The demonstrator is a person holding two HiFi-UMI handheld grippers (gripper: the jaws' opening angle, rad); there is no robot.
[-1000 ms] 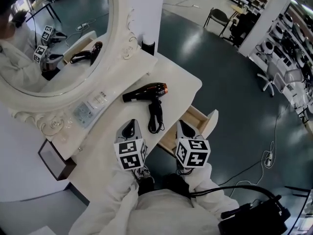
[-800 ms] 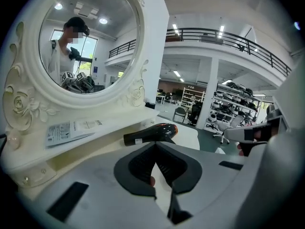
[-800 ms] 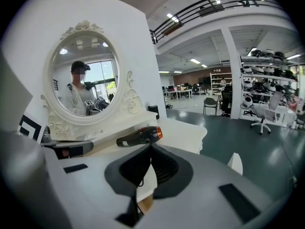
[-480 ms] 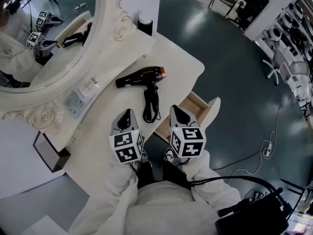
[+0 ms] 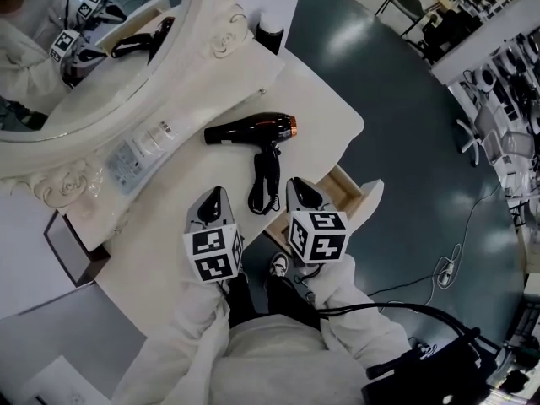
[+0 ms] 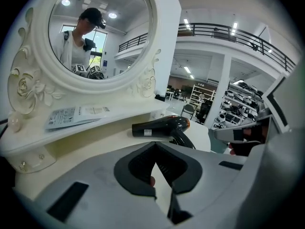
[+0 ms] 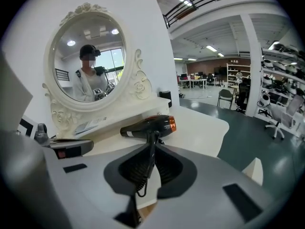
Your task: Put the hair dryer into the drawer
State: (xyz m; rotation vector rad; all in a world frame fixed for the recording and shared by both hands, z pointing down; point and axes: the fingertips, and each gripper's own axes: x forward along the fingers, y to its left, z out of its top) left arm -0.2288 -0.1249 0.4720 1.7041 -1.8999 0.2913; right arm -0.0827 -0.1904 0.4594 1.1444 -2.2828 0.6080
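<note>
The black hair dryer (image 5: 251, 129) with an orange ring lies on the white dressing table (image 5: 325, 112), its handle and coiled cord (image 5: 262, 194) pointing toward me. The drawer (image 5: 348, 194) stands pulled out at the table's front right. My left gripper (image 5: 214, 197) hovers shut over the tabletop, left of the cord. My right gripper (image 5: 299, 186) is shut just right of the cord, near the table edge above the drawer. In the left gripper view the dryer (image 6: 162, 127) lies beyond the shut left gripper (image 6: 155, 146). In the right gripper view the dryer (image 7: 148, 123) lies straight ahead of the right gripper (image 7: 152, 149).
An oval mirror (image 5: 93, 66) in a carved white frame stands behind the dryer, with leaflets (image 5: 135, 154) on its shelf and a black canister (image 5: 270, 37) at the back. A dark open box (image 5: 72, 245) is at the table's left end. Cables (image 5: 447, 268) lie on the floor.
Both grippers have come forward and down toward the dryer's cord, the right one closing in beside it. The dryer and drawer have not moved.
</note>
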